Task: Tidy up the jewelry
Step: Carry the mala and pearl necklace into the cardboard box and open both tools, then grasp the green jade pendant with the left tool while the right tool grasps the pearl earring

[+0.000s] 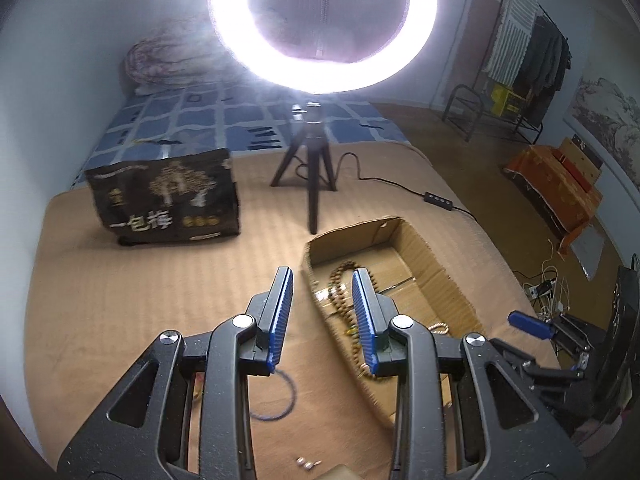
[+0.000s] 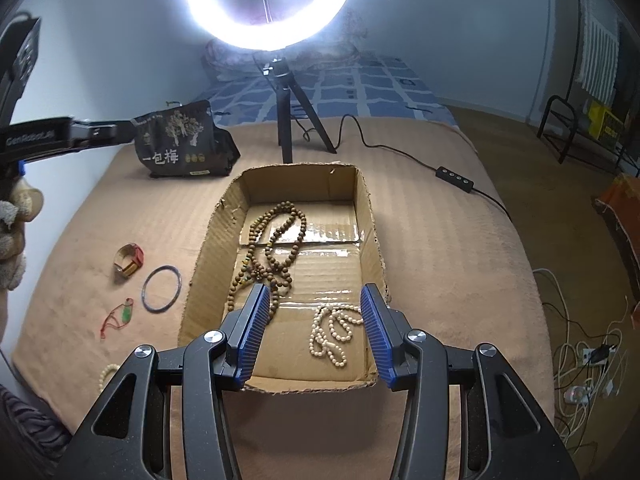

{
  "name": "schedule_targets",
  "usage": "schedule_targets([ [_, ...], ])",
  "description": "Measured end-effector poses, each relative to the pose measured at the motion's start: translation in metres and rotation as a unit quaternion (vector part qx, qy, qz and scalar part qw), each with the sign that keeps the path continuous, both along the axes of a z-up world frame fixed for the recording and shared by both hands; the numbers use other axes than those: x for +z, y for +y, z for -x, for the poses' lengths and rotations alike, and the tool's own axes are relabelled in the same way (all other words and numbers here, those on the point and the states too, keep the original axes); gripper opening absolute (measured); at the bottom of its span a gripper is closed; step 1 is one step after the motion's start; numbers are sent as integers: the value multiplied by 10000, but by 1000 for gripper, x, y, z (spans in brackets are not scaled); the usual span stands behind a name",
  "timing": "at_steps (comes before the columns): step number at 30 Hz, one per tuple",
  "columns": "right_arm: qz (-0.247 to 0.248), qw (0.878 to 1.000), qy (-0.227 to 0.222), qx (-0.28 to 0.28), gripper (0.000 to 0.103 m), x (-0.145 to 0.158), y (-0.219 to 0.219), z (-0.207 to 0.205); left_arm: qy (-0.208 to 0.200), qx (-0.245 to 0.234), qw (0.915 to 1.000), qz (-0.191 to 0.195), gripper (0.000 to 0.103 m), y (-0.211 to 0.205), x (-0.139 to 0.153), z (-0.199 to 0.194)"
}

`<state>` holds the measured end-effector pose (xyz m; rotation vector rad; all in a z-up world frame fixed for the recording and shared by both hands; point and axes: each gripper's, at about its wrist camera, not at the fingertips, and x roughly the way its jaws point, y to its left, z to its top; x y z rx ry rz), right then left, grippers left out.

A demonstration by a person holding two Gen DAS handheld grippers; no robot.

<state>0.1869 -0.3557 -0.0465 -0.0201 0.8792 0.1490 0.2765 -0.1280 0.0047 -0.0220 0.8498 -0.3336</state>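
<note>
An open cardboard box (image 2: 372, 216) lies on the tan bed cover and holds a brown bead necklace (image 2: 276, 240) and a white bead necklace (image 2: 334, 330). My right gripper (image 2: 312, 334) is open and empty above the box's near end. Left of the box lie a dark bangle (image 2: 161, 289), a red-and-gold ring piece (image 2: 129, 260), a green pendant on a red cord (image 2: 120, 316) and a pale bead bracelet (image 2: 107, 372). My left gripper (image 1: 322, 312) is open and empty, over the box's left wall (image 1: 344, 344). The bangle (image 1: 280, 396) lies beneath it.
A ring light on a black tripod (image 2: 286, 120) stands behind the box, its cable and switch (image 2: 454, 174) trailing right. A black snack bag (image 2: 180, 144) stands at the back left. Small silver pieces (image 1: 306, 463) lie near the front edge. Cables litter the floor (image 2: 588, 364) on the right.
</note>
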Motion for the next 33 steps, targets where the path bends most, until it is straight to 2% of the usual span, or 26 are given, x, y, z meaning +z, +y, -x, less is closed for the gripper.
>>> schedule_targets([
  [7, 44, 9994, -145, 314, 46, 6, 24, 13, -27, 274, 9994, -190, 30, 53, -5, 23],
  [11, 154, 9979, -183, 606, 50, 5, 47, 21, 151, 418, 9986, -284, 30, 84, -21, 36],
  [17, 287, 9943, -103, 1024, 50, -5, 78, 31, 442, 620, 9967, -263, 30, 120, -44, 49],
  [27, 267, 9875, 251, 1534, 50, -32, 122, 47, 922, 596, 9939, -133, 30, 135, -84, 53],
  [33, 251, 9785, 586, 1963, 50, -57, 147, 55, 1186, 515, 9916, 0, 30, 138, -103, 52],
])
